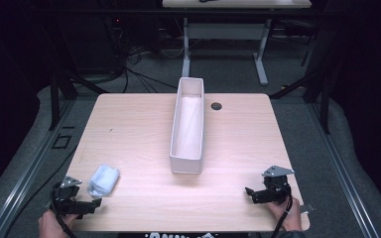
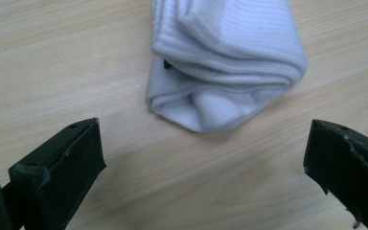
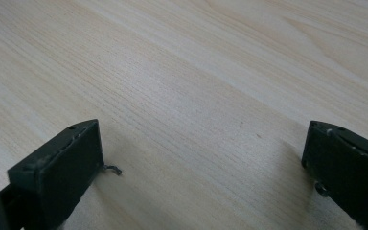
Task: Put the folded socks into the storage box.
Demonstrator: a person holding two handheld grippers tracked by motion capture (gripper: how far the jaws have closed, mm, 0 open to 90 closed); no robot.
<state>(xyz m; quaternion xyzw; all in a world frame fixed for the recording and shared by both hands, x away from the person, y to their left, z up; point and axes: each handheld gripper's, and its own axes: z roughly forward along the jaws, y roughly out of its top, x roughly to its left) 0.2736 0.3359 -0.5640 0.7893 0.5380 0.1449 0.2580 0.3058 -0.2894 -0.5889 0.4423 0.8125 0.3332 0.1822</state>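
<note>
Left tongs [image 1: 95, 203] sit low at the near left corner of the pale wooden table [image 1: 129, 124], jaws spread wide, with the folded white ribbed sock [image 1: 103, 179] lying flat just ahead of them, untouched. Right tongs [image 1: 249, 191] hover at the near right edge, jaws wide apart over bare wood. The long white rectangular bin [image 1: 187, 158] stands mid-table, well apart from both.

The folded white sock [image 2: 225, 62] is cut off by the top edge of the left gripper view, and its far end is unseen there.
</note>
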